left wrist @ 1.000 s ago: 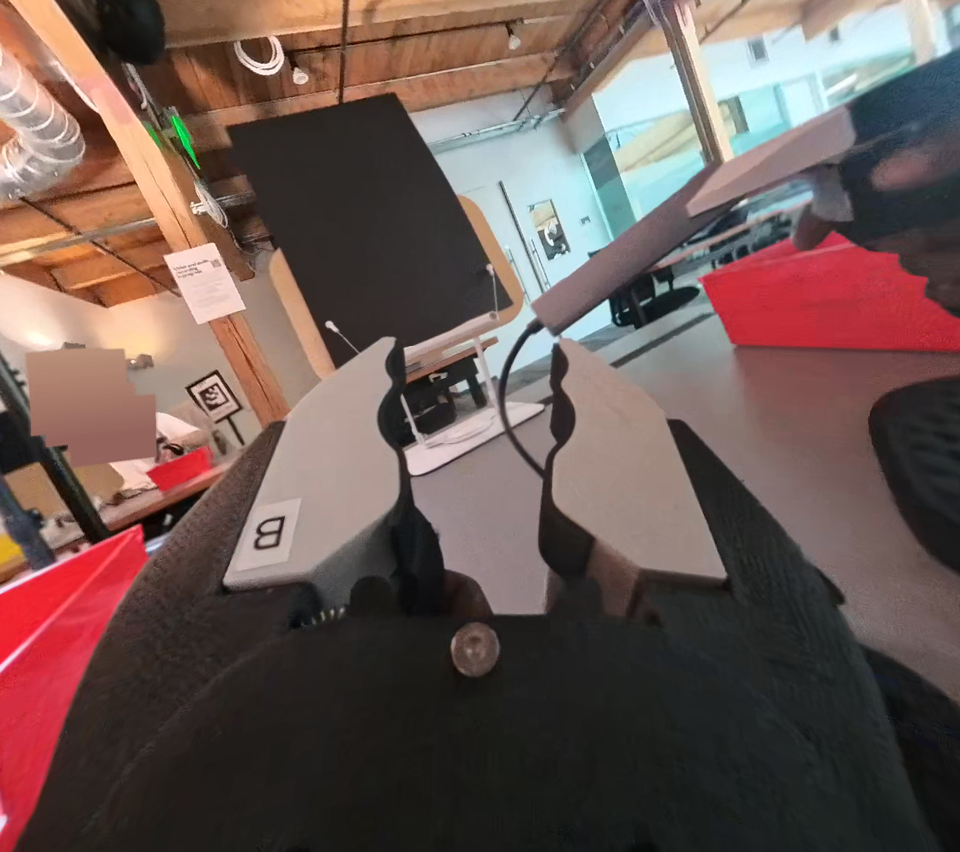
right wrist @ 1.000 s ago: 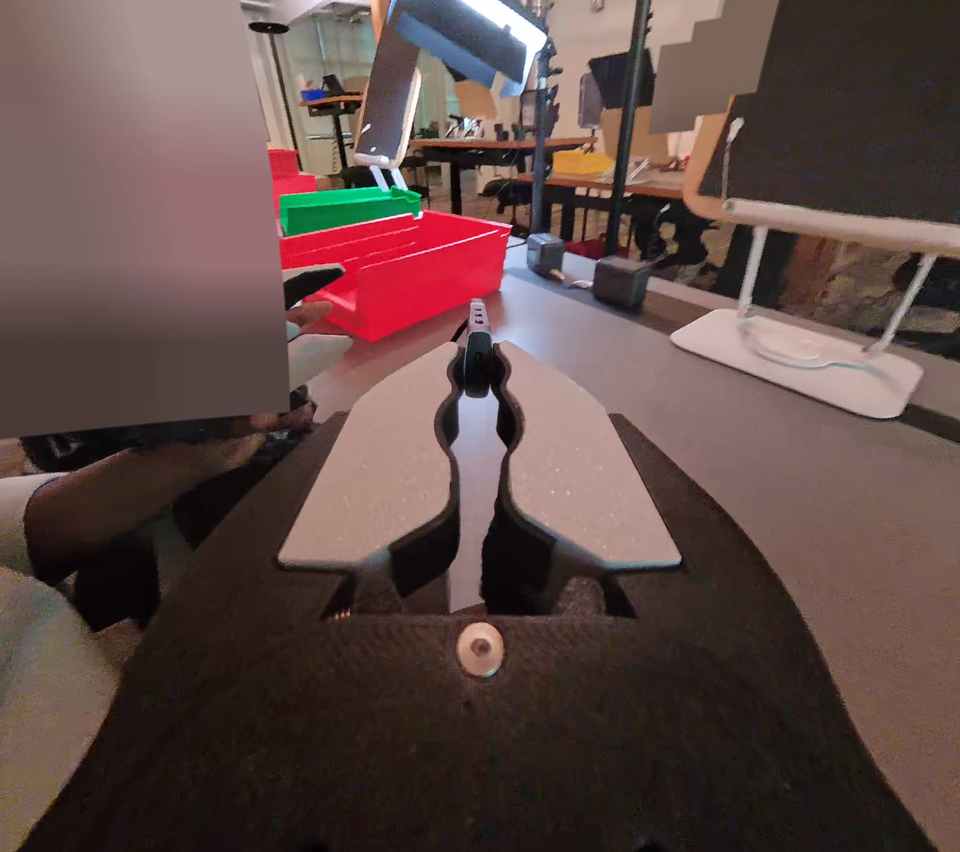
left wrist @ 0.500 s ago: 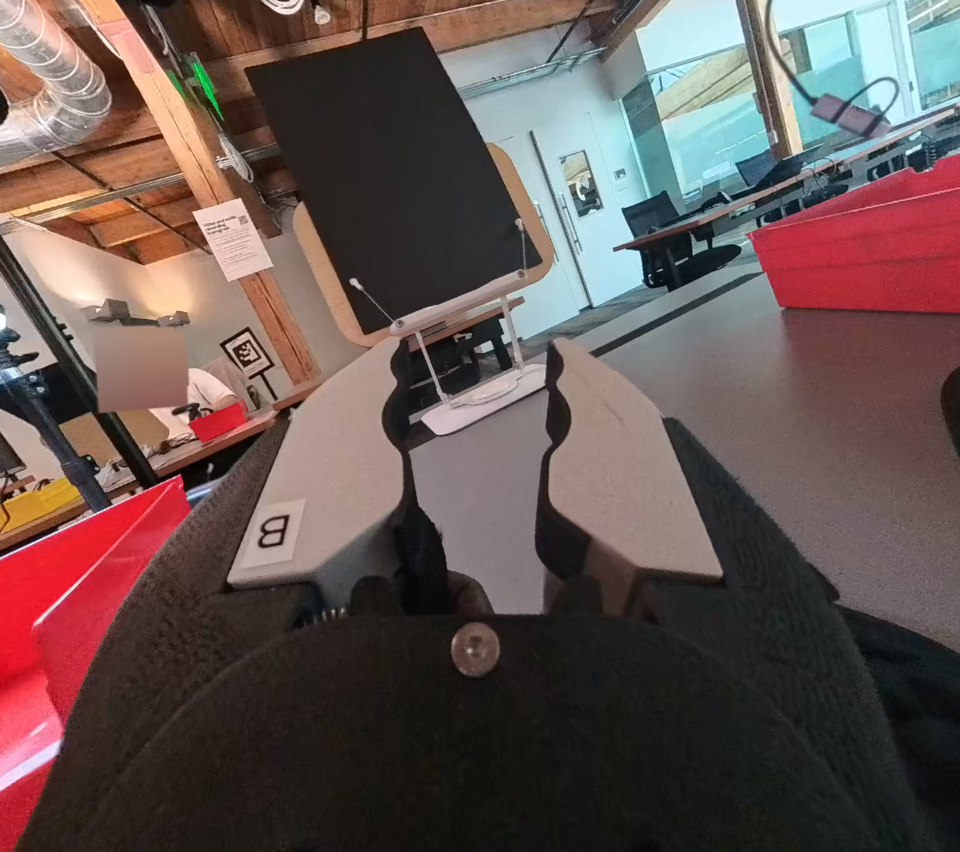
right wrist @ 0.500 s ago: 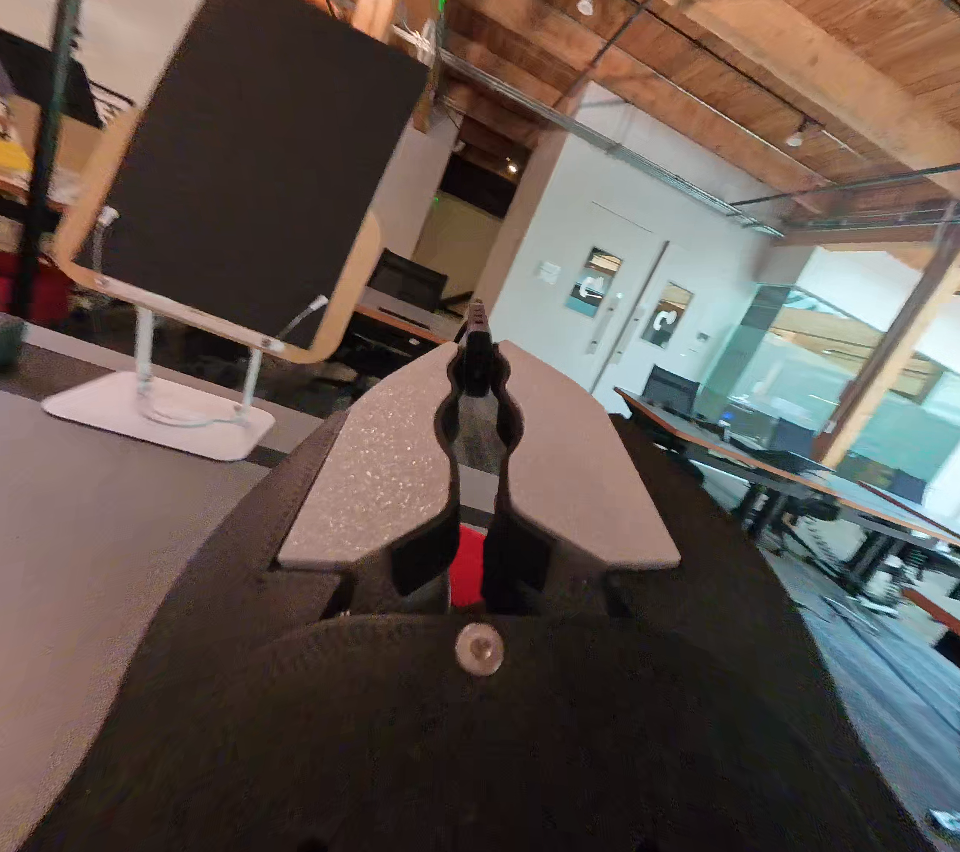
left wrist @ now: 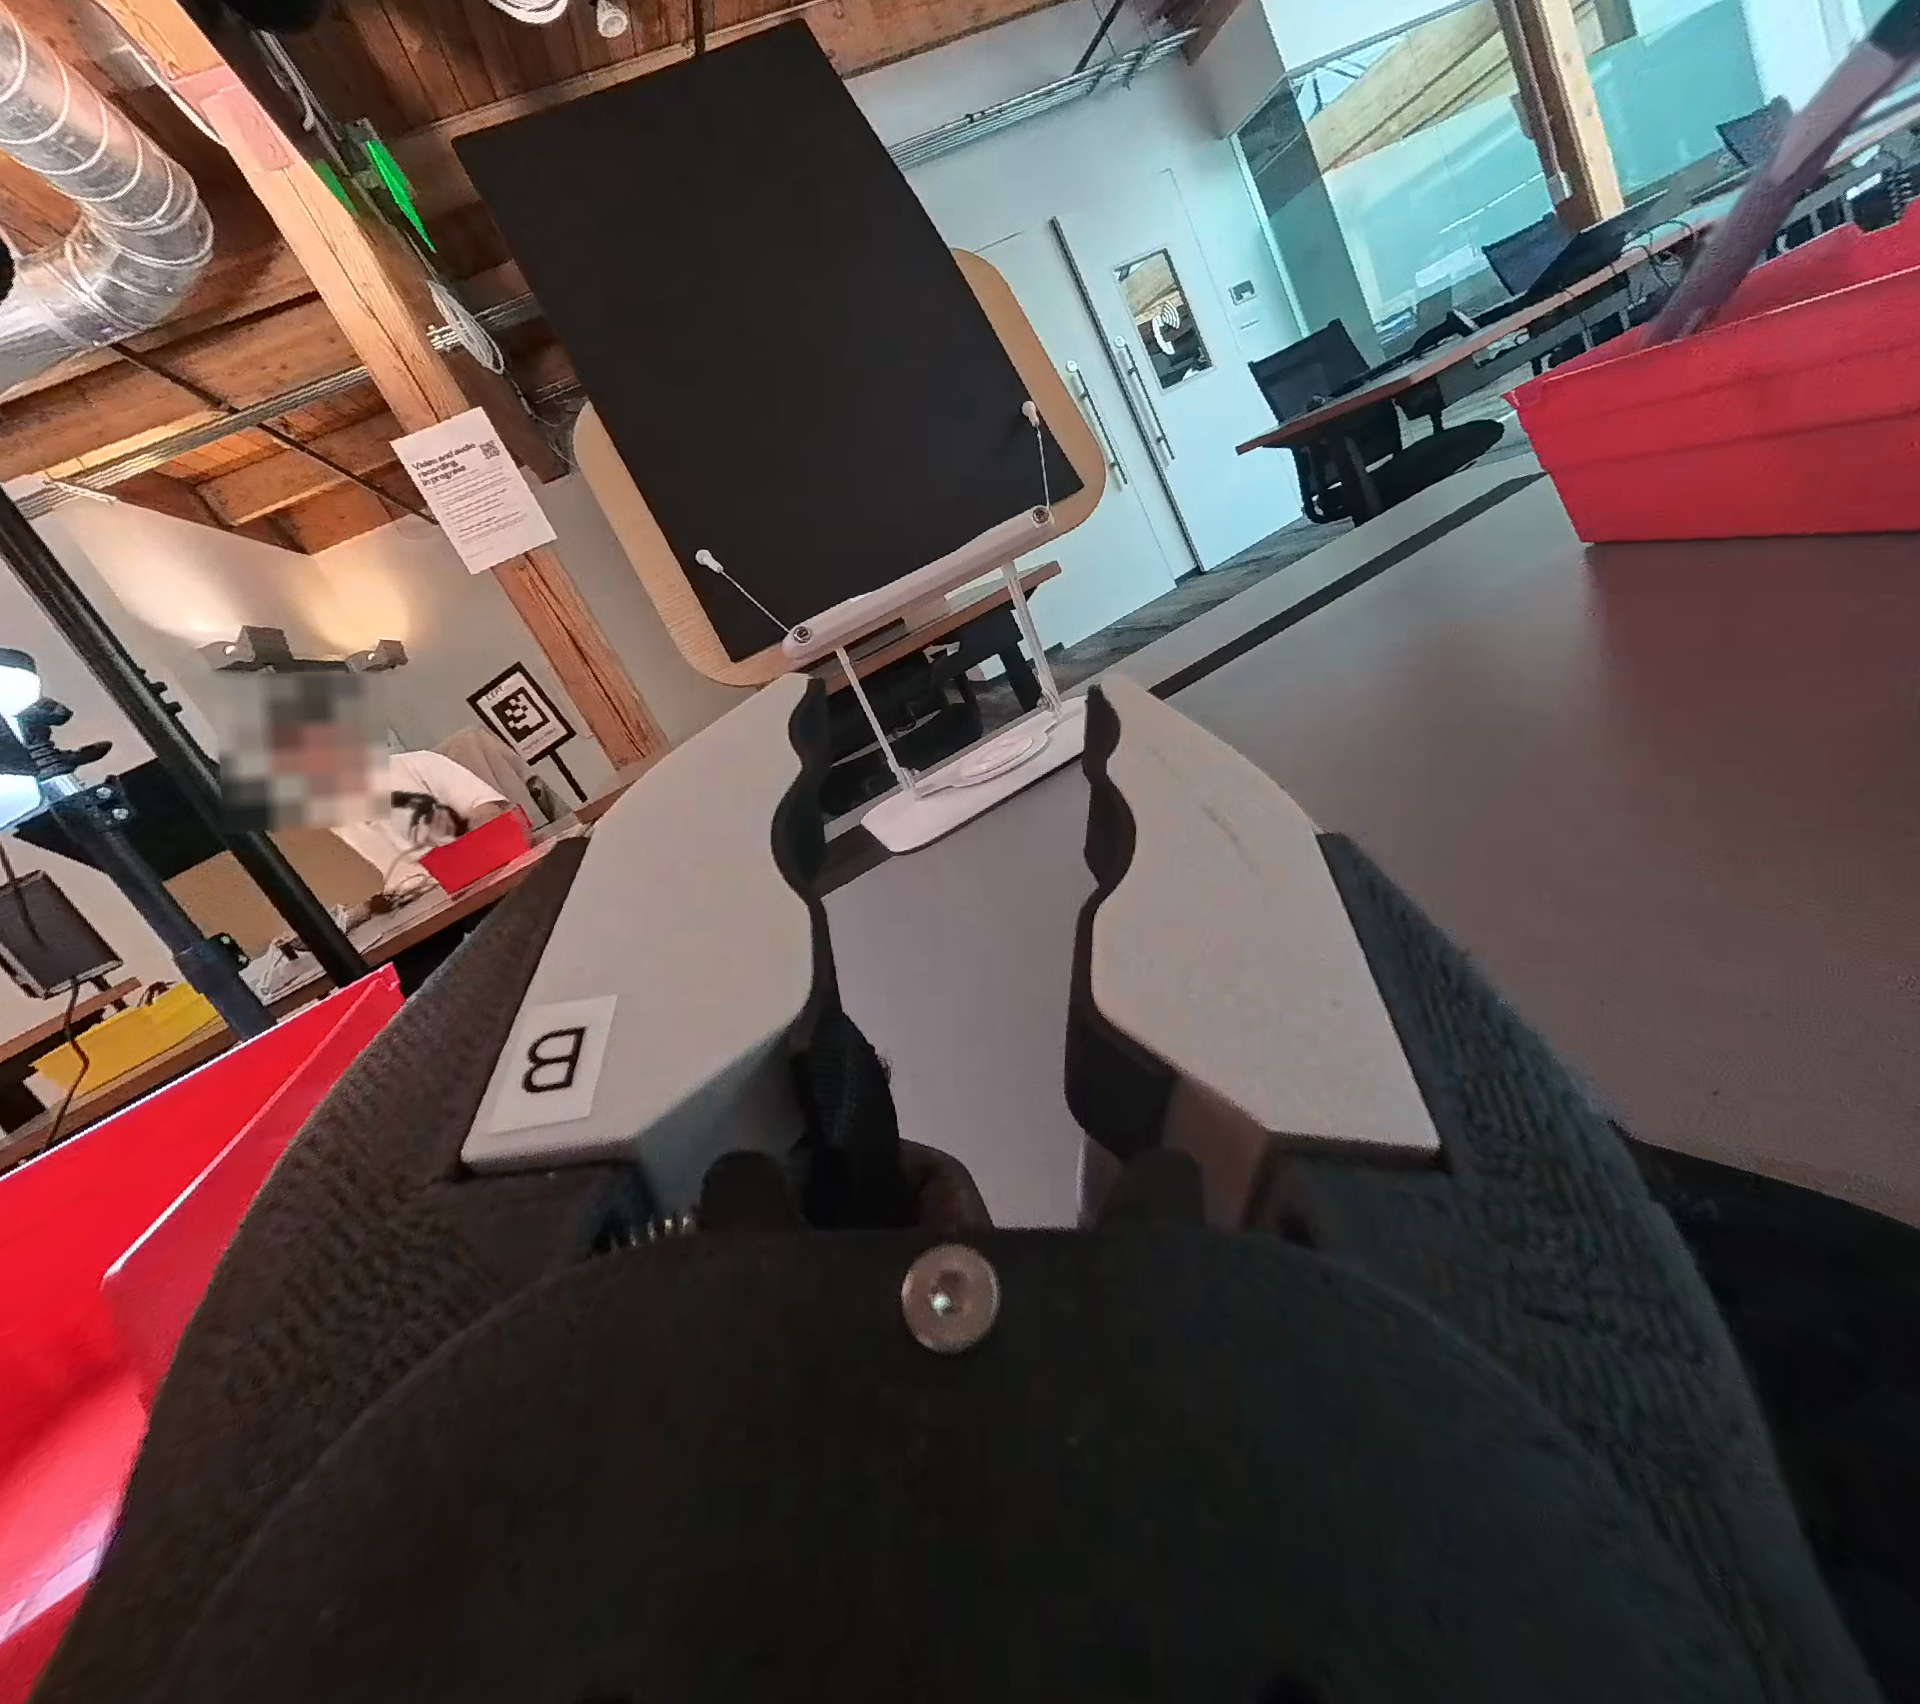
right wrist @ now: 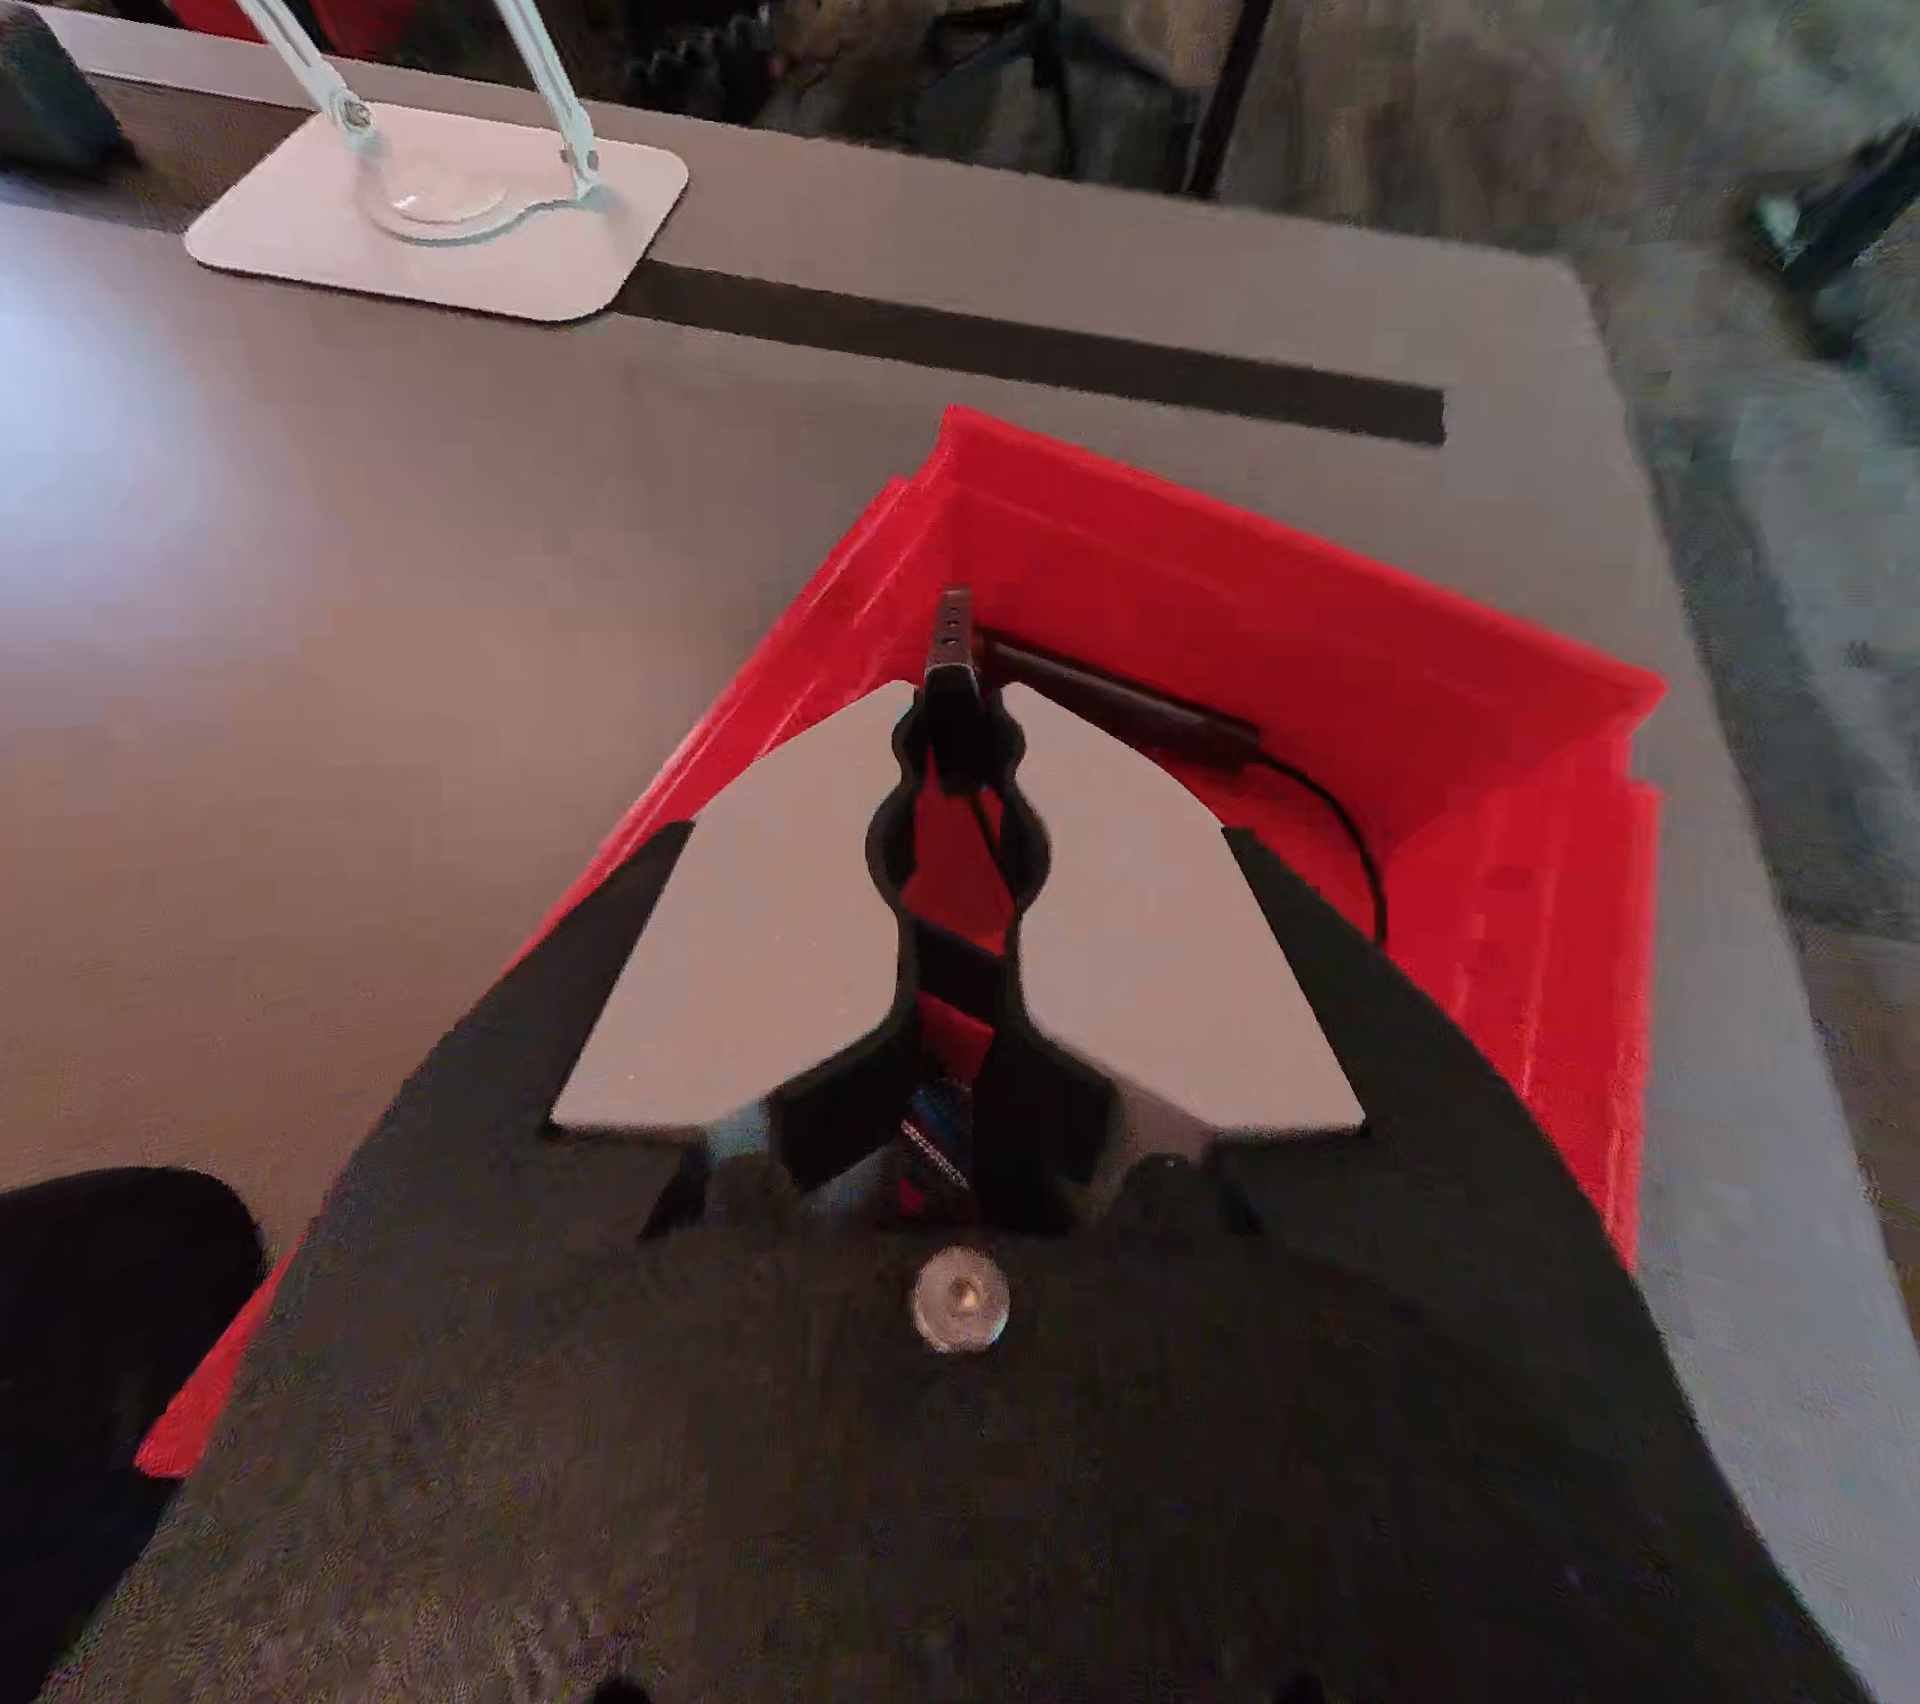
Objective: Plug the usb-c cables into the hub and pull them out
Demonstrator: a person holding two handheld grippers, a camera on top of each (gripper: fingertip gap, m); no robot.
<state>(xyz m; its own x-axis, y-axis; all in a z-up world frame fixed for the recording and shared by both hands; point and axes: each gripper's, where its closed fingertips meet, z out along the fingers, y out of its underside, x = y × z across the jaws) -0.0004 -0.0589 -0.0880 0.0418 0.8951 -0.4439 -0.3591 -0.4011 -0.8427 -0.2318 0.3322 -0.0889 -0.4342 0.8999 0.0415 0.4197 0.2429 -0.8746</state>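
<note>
Half a second earlier the right gripper (right wrist: 954, 698) had pointed out across the room; it had since tipped down over a red bin (right wrist: 1538, 823) on the grey surface (right wrist: 436, 615). Its jaws were pinched narrow on the hub (right wrist: 952, 646), a slim dark bar held on edge, with its tip reaching toward the bin's far corner. From the hub a black cable (right wrist: 1340, 833) curved away inside the bin, past a dark flat piece (right wrist: 1122, 709) lying along the bin's far wall; what that piece was could not be told. Beyond the bin, a white stand base (right wrist: 312, 231) rested on the same surface, with a dark strip (right wrist: 1039, 355) running between base and bin.

The left gripper (left wrist: 951, 750) had scarcely moved. It lay low over the surface (left wrist: 1558, 771) with its jaws spread wide and nothing between them. Straight ahead of it stood the white stand (left wrist: 966, 781) carrying a black panel (left wrist: 769, 324). To the right of the stand sat a red bin (left wrist: 1745, 449), with a blurred dark edge (left wrist: 1766, 189) slanting into it. Another red bin (left wrist: 94, 1239) lay near the gripper's left side.
</note>
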